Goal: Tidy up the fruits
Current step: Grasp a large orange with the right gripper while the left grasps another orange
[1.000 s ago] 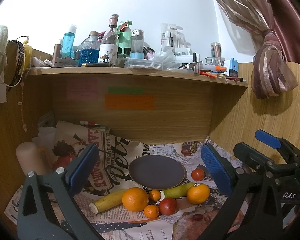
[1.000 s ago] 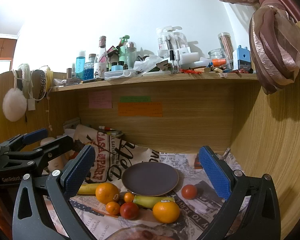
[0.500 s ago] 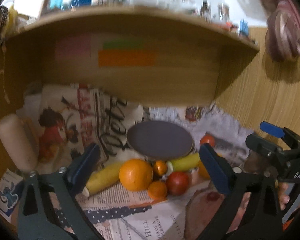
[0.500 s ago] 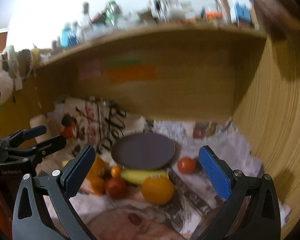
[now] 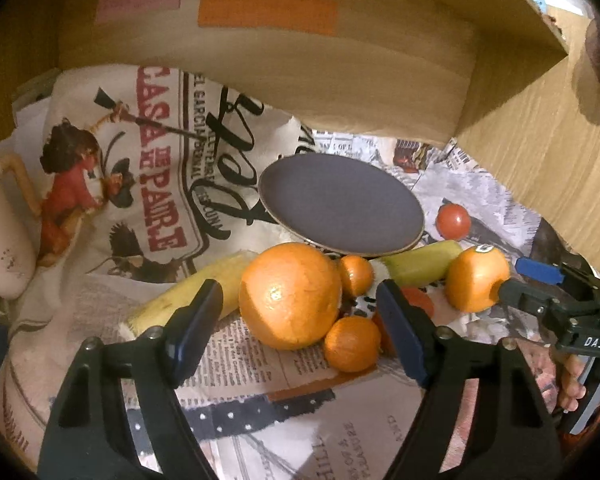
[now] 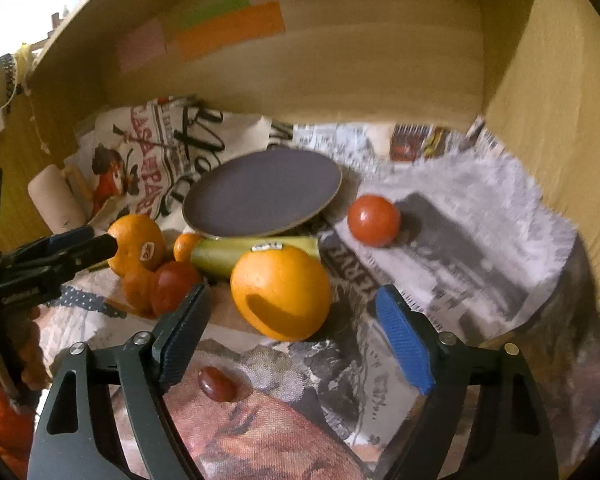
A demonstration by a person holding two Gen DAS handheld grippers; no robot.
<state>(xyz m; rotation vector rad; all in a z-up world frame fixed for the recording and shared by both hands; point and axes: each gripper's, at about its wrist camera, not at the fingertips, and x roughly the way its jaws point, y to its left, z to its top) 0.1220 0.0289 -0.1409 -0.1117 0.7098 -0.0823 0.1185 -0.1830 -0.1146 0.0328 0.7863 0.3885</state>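
Observation:
A dark round plate (image 5: 342,215) (image 6: 262,194) lies empty on newspaper. In front of it sit a big orange (image 5: 290,295) (image 6: 137,244), a second orange (image 5: 478,279) (image 6: 281,292), two small tangerines (image 5: 355,276), a yellow banana (image 5: 188,296), a green banana (image 5: 420,263) (image 6: 236,256), a red tomato (image 6: 374,221) (image 5: 453,221) and another red fruit (image 6: 176,285). My left gripper (image 5: 300,330) is open, its fingers either side of the big orange. My right gripper (image 6: 290,334) is open just before the second orange.
The fruits lie in a wooden desk alcove with a back wall (image 5: 300,64) and right side wall (image 6: 560,120). A printed cloth bag (image 5: 132,168) and a cream roller (image 5: 0,236) lie at left. A small dark red fruit (image 6: 217,385) lies near the right gripper.
Both grippers have dropped and moved forward toward the fruits; the shelf top has left view. The left now straddles the big orange, the right is close to the second orange.

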